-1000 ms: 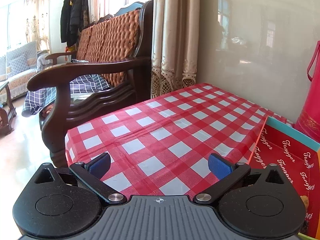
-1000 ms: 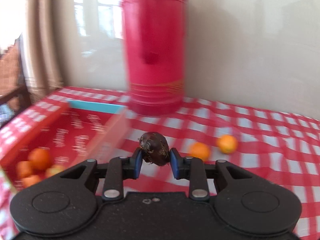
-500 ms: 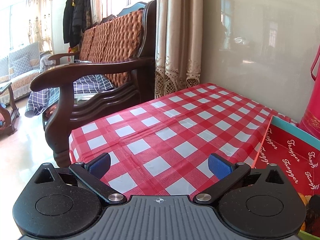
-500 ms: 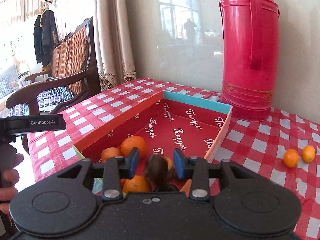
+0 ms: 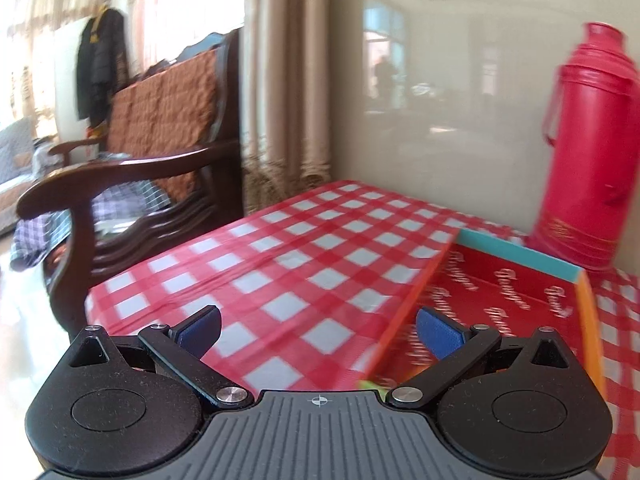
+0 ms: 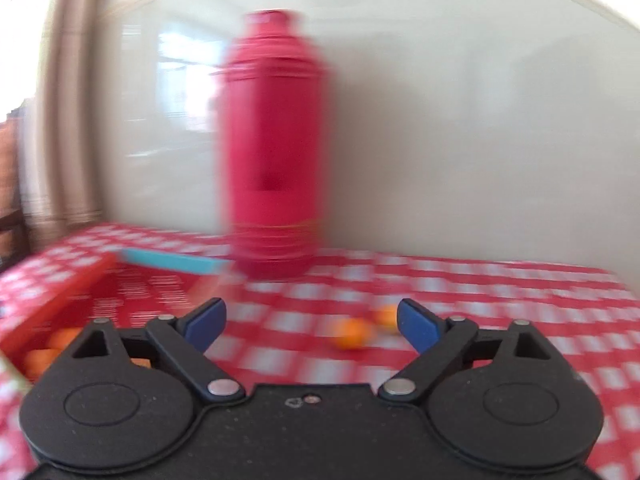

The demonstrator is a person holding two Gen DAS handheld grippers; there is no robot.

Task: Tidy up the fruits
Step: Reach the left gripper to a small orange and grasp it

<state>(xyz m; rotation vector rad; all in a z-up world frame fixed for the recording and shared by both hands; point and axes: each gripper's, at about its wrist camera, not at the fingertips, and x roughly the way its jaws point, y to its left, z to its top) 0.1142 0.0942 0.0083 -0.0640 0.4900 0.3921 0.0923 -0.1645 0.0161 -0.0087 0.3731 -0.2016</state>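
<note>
Fruits: two loose oranges point(image 6: 352, 332) lie on the red-check worktop point(image 6: 500, 300), side by side, at about one o'clock of my right gripper point(image 6: 312, 322) and ahead of its tips. More orange fruit point(image 6: 56, 346) sits in the near corner of the red box point(image 6: 52, 304), at nine o'clock in the right wrist view. I judge the box to be the collecting place, hence the gathered pile there and the stragglers outside it.

Orientation: the loose fruits read as round blurs; no long axis or stem end can be told. The box runs lengthwise away from me, its teal end wall point(image 5: 520, 254) farthest, toward the red flask point(image 5: 588, 160) at the wall.

Right gripper: jaws opening, wide apart, nothing between them. I take it as aimed at the loose pair for the next pick.

Left gripper point(image 5: 318, 330): jaws wide apart, empty, over the worktop point(image 5: 280, 264) at the box's left long edge point(image 5: 416, 300), which passes just inside the right finger at three o'clock. The fruit is not visible from this side. I judge it to be standing by.

Bystander item: wooden armchair point(image 5: 120, 184) at ten o'clock, off the worktop.
</note>
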